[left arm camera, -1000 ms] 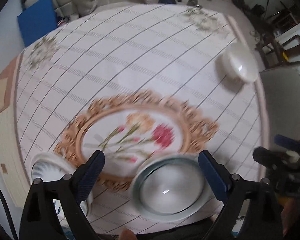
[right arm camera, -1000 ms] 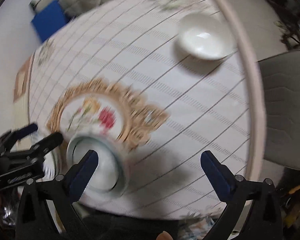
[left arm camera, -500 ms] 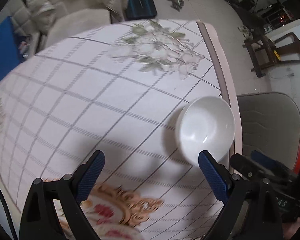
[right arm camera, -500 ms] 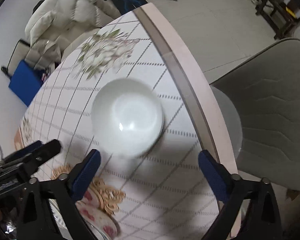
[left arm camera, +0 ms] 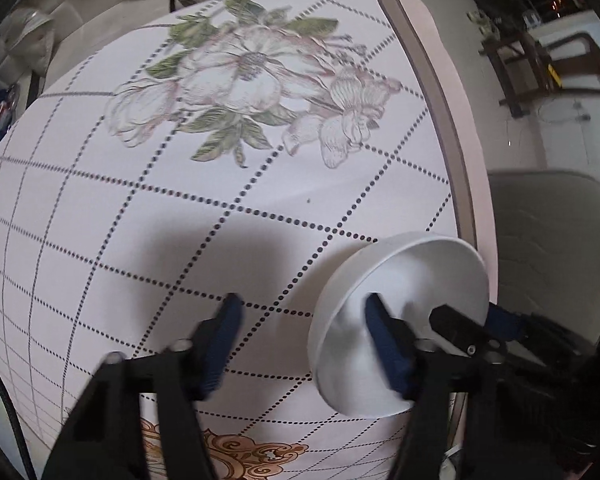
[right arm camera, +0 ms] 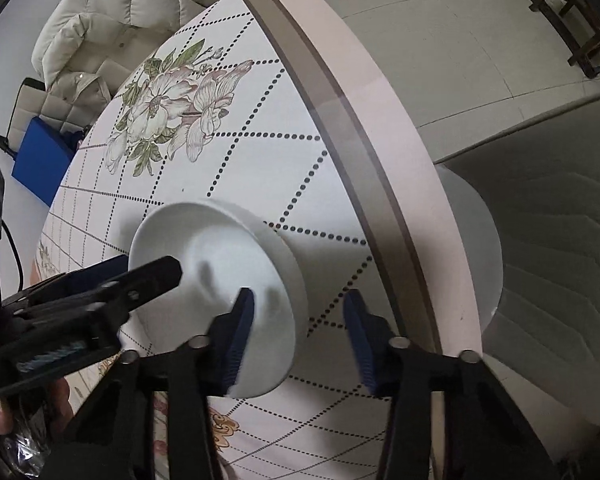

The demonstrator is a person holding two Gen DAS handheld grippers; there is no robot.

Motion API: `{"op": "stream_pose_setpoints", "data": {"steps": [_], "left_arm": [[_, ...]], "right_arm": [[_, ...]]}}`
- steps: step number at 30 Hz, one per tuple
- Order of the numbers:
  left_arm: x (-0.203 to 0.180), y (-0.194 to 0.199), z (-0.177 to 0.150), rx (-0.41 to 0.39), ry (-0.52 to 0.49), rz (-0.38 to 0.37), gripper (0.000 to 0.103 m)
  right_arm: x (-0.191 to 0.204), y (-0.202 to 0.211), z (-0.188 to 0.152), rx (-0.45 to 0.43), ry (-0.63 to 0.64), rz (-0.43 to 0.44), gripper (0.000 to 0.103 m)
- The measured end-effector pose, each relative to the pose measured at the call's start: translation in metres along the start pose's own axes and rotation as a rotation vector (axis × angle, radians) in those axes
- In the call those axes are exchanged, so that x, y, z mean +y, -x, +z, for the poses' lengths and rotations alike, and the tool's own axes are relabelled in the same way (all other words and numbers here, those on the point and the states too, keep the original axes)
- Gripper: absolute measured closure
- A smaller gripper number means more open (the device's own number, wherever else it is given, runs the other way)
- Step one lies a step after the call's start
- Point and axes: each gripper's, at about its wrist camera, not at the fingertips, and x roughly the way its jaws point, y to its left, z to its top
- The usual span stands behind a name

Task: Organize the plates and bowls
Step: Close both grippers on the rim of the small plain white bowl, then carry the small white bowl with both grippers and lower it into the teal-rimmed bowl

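Note:
A plain white bowl (left arm camera: 400, 312) stands near the right edge of the round table, and also shows in the right wrist view (right arm camera: 220, 280). My left gripper (left arm camera: 300, 340) is partly closed around the bowl's left rim, with its right finger inside the bowl and its left finger outside. My right gripper (right arm camera: 300, 332) is partly closed around the bowl's right rim, with its left finger inside the bowl and its right finger outside. No pad visibly presses the rim.
The table (left arm camera: 260, 220) has a white cloth with a dotted grid and flower prints. Its pink edge (right arm camera: 372, 120) runs close beside the bowl. A grey chair (right arm camera: 548, 240) stands just beyond the edge. A gold ornament print (left arm camera: 252, 456) lies near me.
Both grippers have moved forward and down to the white bowl and have narrowed, each now straddling a side of its rim. The other bowls near the gold print have left view.

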Motion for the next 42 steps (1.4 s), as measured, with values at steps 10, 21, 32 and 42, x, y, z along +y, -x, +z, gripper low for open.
{"op": "stream_pose_setpoints", "data": {"steps": [10,21,32,42], "left_arm": [[-0.015,-0.005,-0.011,-0.02,-0.042,0.056,0.091],[0.012,0.047,-0.05,-0.102,-0.022,0.03,0.092],[0.049,0.101,-0.127,-0.196,0.023,0.029,0.092],[0.085,0.108,-0.234,-0.197,0.082,0.049,0.092]], "right_arm": [[0.013,-0.012,0.0,0.035,0.06,-0.038,0.096],[0.041,0.026,-0.019,-0.007,0.113,-0.038,0.096],[0.1,0.067,-0.094,-0.023,0.208,-0.034,0.096],[0.152,0.061,-0.207,0.022,0.312,-0.034,0.096]]}}
